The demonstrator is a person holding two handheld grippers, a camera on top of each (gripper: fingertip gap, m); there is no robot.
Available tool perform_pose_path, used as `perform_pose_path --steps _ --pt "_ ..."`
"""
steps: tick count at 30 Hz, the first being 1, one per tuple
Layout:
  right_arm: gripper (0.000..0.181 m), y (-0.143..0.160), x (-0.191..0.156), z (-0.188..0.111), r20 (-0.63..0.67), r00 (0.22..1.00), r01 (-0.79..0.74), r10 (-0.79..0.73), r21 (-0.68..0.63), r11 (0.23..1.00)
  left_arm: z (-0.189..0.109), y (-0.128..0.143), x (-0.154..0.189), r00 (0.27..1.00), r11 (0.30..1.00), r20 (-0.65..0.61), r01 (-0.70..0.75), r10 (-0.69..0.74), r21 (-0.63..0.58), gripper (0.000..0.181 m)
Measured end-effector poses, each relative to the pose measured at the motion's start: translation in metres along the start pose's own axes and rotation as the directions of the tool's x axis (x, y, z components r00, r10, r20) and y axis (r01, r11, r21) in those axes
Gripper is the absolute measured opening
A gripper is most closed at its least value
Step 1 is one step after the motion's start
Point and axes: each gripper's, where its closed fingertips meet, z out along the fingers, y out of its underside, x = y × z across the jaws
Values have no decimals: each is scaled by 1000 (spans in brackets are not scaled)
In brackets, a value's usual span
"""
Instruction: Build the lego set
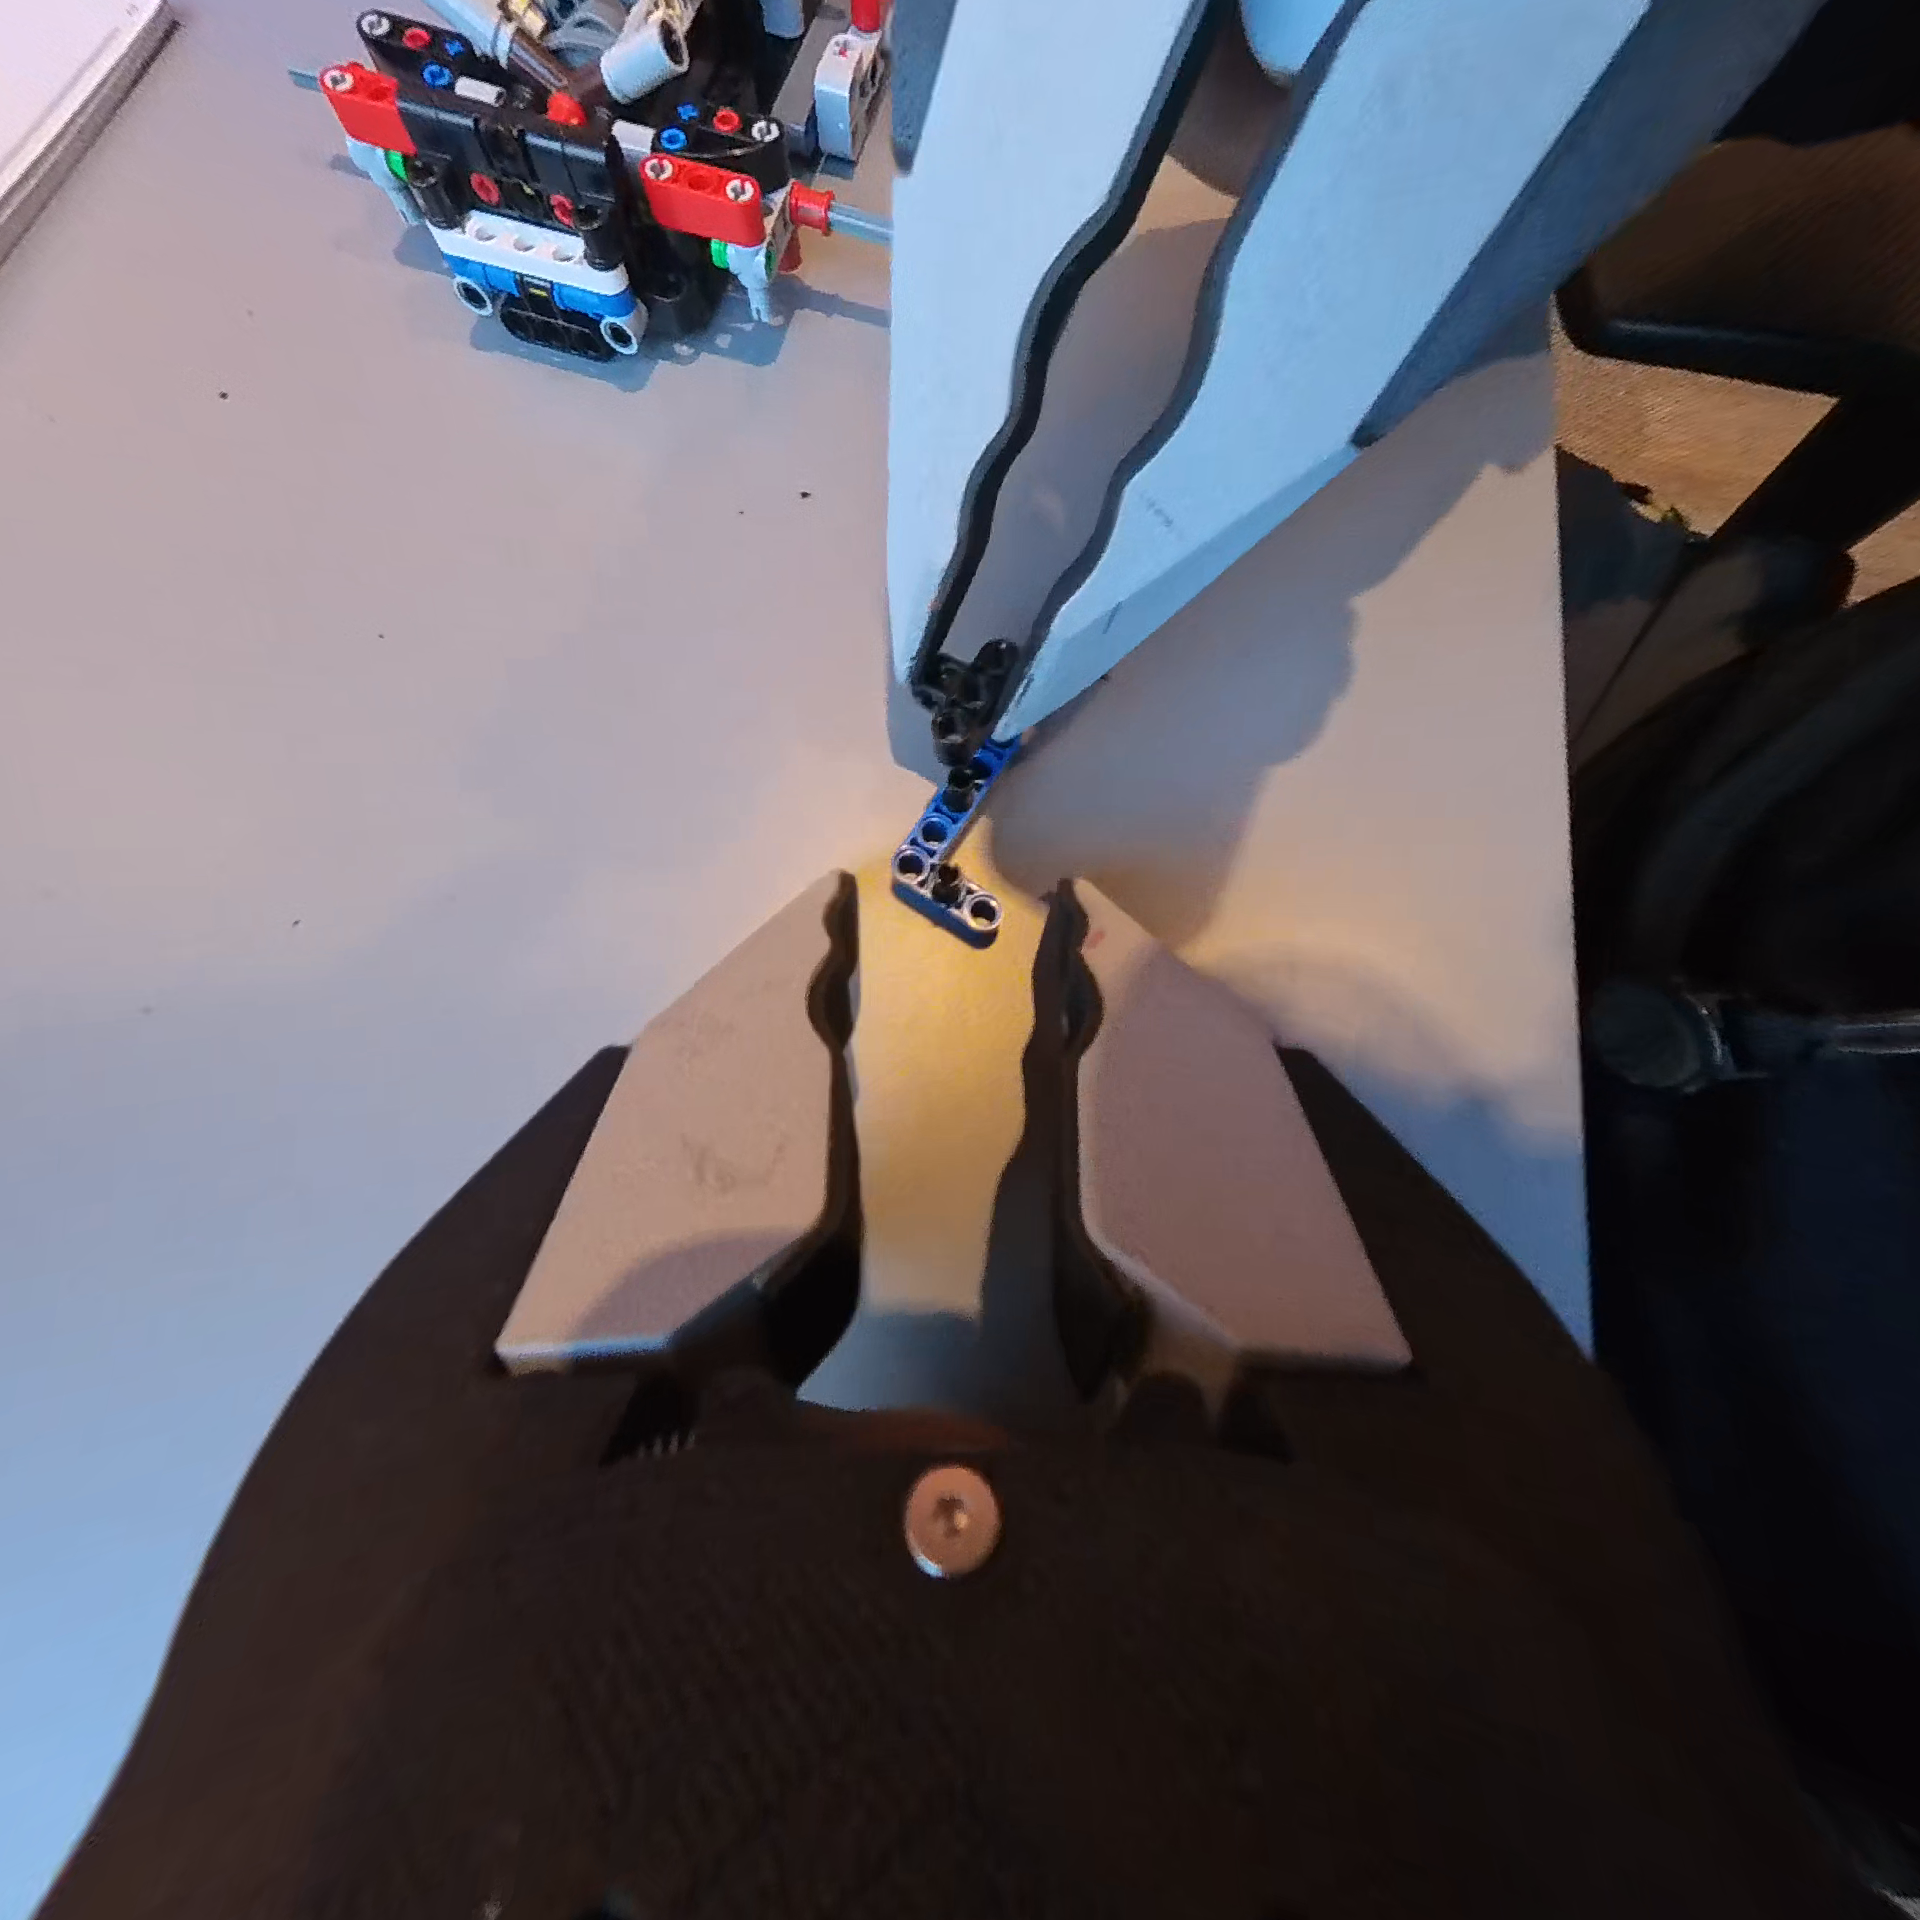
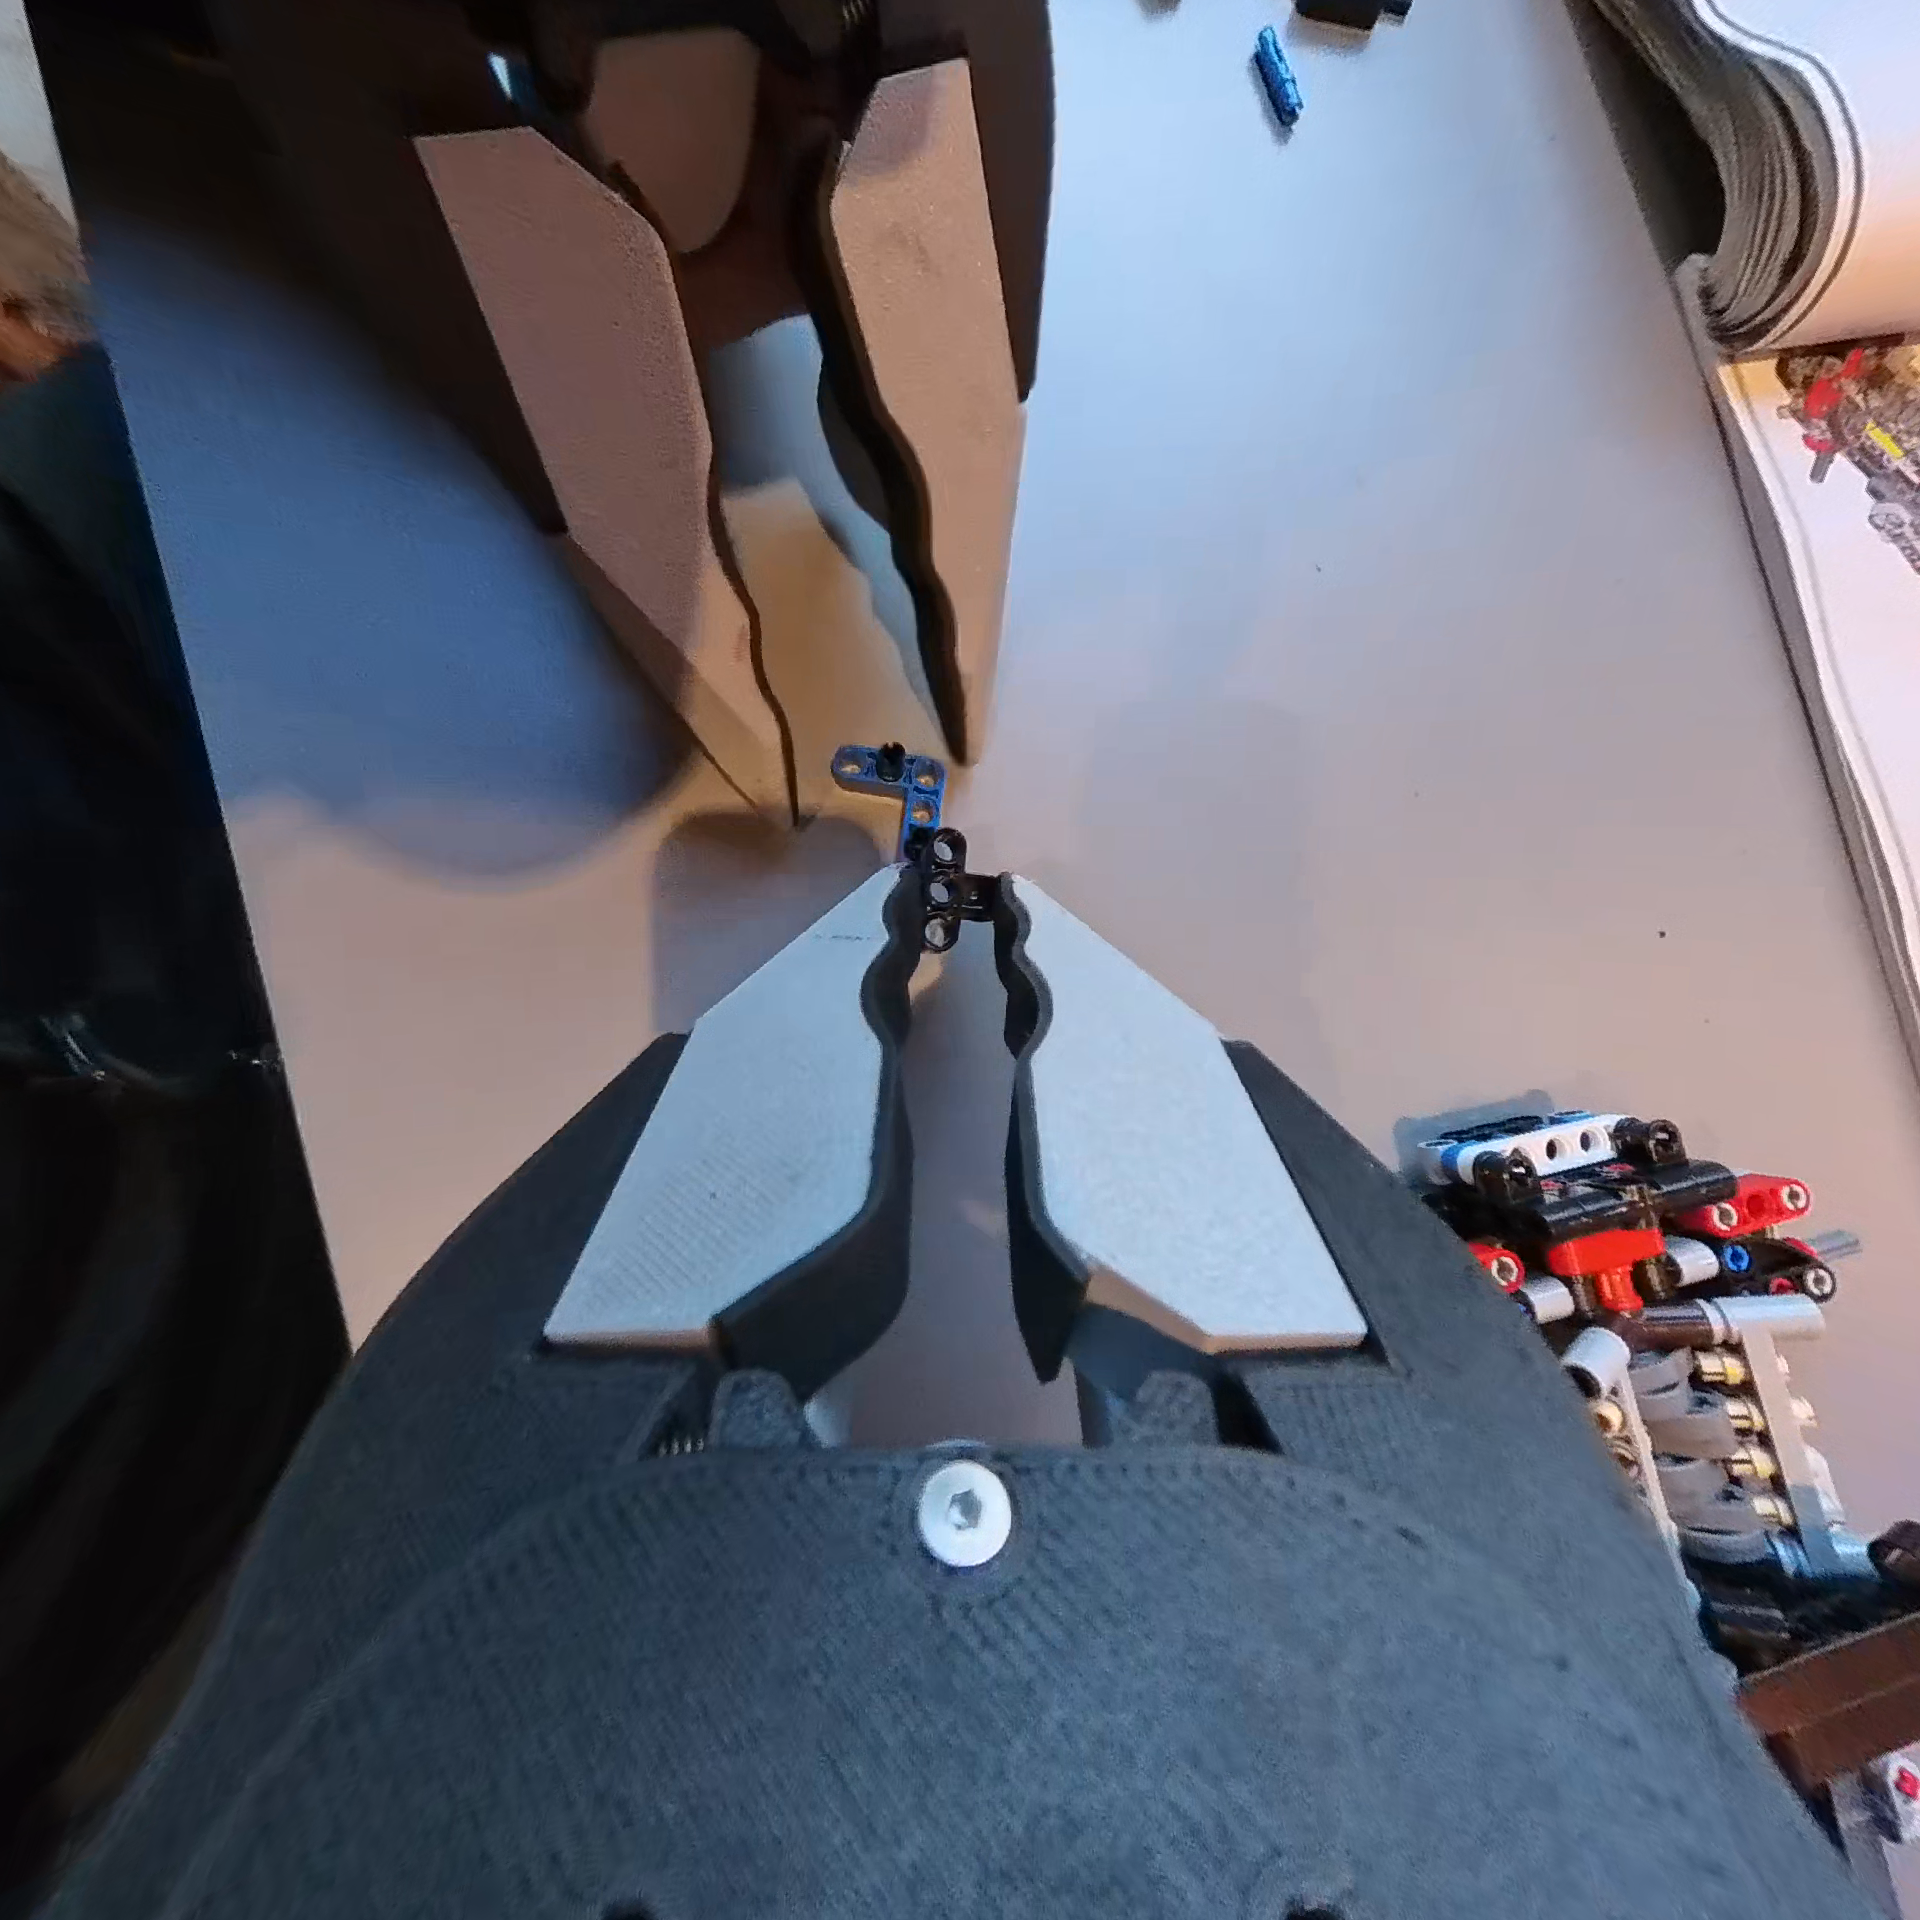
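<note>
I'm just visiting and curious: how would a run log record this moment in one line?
right gripper: shut on black connector | blue L-beam: on table | left gripper: open, empty

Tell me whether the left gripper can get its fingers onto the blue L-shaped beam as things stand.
Probably yes. The left gripper is open, and the blue L-shaped beam's short leg lies free just past its fingertips. The right gripper, shut on the black connector, crowds only the far end.

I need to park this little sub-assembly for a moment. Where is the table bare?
Bare table lies left of the left gripper, in front of the lego model. In the right wrist view, open surface sits between the right gripper and the instruction booklet. Around the blue L-beam it is crowded.
</note>
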Motion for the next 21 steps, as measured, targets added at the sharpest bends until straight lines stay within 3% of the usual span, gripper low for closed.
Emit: perform_pose_path --steps 6,12,21 --pt "10 -3 0 -1 -7 1000 -5 5 -22 1000 -4 -2 -4 996 997 -40 -80 80 2 28" --pt "10 -3 -4 -2 -25 1000 -1 1 -27 1000 -4 -1 13 944 982 -275 -189 183 4 49" --pt "10 0 -1 -6 -23 999 -43 43 13 999 0 -3 5 902 966 -356 -260 244 4 29"
